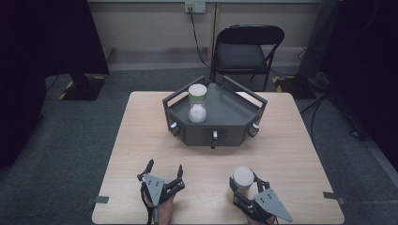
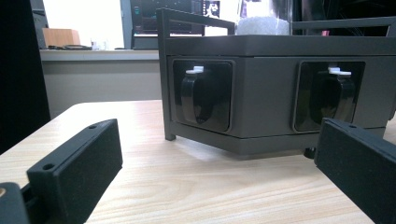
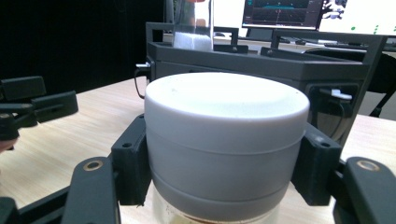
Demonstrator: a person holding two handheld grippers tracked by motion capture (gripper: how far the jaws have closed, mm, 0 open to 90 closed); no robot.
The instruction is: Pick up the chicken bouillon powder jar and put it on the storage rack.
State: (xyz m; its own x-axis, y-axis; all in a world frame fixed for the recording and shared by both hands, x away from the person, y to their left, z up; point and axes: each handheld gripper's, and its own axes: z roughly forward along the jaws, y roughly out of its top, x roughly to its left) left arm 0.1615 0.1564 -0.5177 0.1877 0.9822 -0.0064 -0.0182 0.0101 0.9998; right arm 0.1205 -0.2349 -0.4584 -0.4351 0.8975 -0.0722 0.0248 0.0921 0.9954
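Observation:
A jar with a white lid (image 1: 243, 178) stands on the table near the front right, and my right gripper (image 1: 245, 183) is shut on it. In the right gripper view both black pads press the sides of the lid (image 3: 226, 135). My left gripper (image 1: 164, 168) rests at the front left, open, with nothing between its jaws; its two pads (image 2: 74, 172) stand wide apart over bare table. A second jar with a green band under its white lid (image 1: 197, 104) stands inside the dark grey tray (image 1: 234, 112) at the table's middle back.
The tray has raised handles and several latches on its front walls (image 2: 205, 95). A black folding chair (image 1: 246, 49) stands behind the table. The wooden tabletop (image 1: 141, 140) lies bare between the grippers and the tray.

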